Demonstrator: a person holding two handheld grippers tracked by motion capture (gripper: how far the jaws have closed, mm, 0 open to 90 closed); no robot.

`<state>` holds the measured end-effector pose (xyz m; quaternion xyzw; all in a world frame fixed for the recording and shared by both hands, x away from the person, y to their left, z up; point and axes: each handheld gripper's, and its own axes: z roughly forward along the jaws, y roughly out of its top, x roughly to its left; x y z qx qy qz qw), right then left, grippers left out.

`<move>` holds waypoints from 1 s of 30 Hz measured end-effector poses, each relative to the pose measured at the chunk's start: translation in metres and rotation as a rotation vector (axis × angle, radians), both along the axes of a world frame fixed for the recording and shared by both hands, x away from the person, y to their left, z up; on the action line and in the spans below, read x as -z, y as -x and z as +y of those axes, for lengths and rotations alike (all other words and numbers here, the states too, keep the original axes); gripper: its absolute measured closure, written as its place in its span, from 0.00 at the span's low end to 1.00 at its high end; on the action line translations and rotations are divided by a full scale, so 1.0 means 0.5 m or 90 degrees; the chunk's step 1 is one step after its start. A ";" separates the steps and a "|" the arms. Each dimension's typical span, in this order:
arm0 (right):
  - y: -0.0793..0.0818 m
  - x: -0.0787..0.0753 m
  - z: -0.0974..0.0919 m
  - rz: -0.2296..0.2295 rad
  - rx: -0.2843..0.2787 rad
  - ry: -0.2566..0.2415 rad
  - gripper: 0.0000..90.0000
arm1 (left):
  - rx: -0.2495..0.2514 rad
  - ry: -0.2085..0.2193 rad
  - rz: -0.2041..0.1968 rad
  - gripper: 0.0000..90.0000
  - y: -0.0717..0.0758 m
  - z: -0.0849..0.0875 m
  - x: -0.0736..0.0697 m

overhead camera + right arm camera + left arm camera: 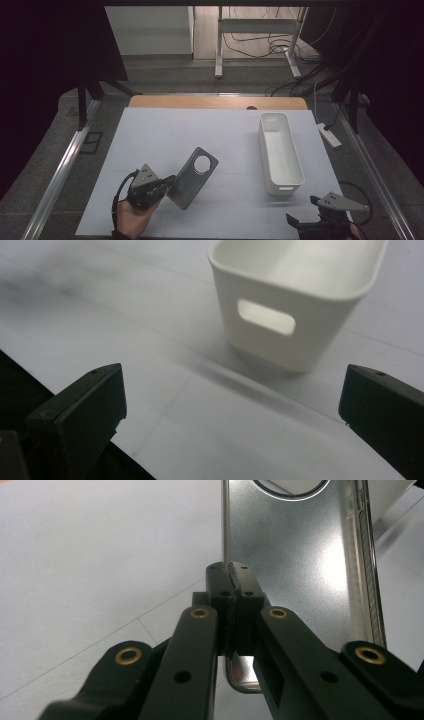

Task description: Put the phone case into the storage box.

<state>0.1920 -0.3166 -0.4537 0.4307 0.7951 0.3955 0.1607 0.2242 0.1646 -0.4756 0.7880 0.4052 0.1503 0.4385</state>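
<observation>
Grey phone case (192, 177), pinched at its edge by left fingers (231, 582), may slip; right fingers (372, 400) gape empty near worktop's (165, 135) front-right corner.

Phone case (295, 555) top — cut off by frame.

No legible text or labels.

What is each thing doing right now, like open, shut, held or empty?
Left gripper: shut on the phone case's edge.
Phone case: held, tilted, inside facing up.
Right gripper: open, holding nothing.
White bin: upright on the table, empty.
</observation>
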 end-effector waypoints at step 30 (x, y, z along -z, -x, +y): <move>-0.091 -0.037 0.093 0.031 -0.129 -0.098 0.00 | 0.030 0.022 -0.001 0.99 -0.014 -0.026 -0.012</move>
